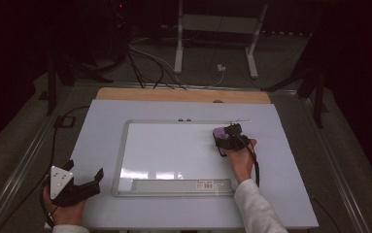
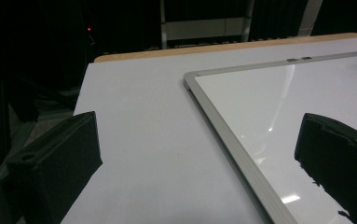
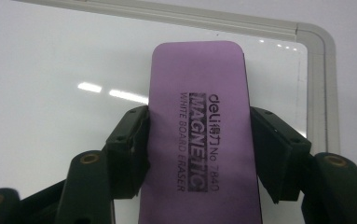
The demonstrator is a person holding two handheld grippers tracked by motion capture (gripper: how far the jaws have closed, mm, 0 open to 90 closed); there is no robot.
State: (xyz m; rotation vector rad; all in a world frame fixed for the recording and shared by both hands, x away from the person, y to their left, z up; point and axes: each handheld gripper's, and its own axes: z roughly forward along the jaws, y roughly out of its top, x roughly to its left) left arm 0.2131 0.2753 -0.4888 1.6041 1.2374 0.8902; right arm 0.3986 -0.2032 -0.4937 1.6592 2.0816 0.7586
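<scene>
While the right tool (image 1: 228, 137) pinches the purple eraser (image 3: 199, 135) by its long sides, the job in hand looks like wiping the whiteboard (image 1: 174, 150), and the eraser sits flat on the board near its far right corner. To do this well, I would keep the eraser's face level on the surface so the whole pad rubs, not one edge. Press evenly and sweep in overlapping strokes, stopping short of the grey frame (image 3: 317, 84) so the eraser does not catch on it and twist between the jaws. The grip sits about midway along the eraser, which should resist turning; a firm, steady squeeze matters more than speed.

The left tool (image 1: 76, 187) rests at the near left of the bench (image 1: 101, 145), off the board, with its jaws spread and nothing between them. It could steady the near left edge of the board if it slides.

From the high view, the whole layout is plain: board centred on the bench, a labelled tray (image 1: 181, 185) along its near edge, both hands placed. The right gripper view gives what that view cannot: the printed lettering on the eraser and the pads pressed against its sides. In the left gripper view, the board's far left corner (image 2: 190, 78) and glossy surface show at a low angle, with no marks that I can make out there.
</scene>
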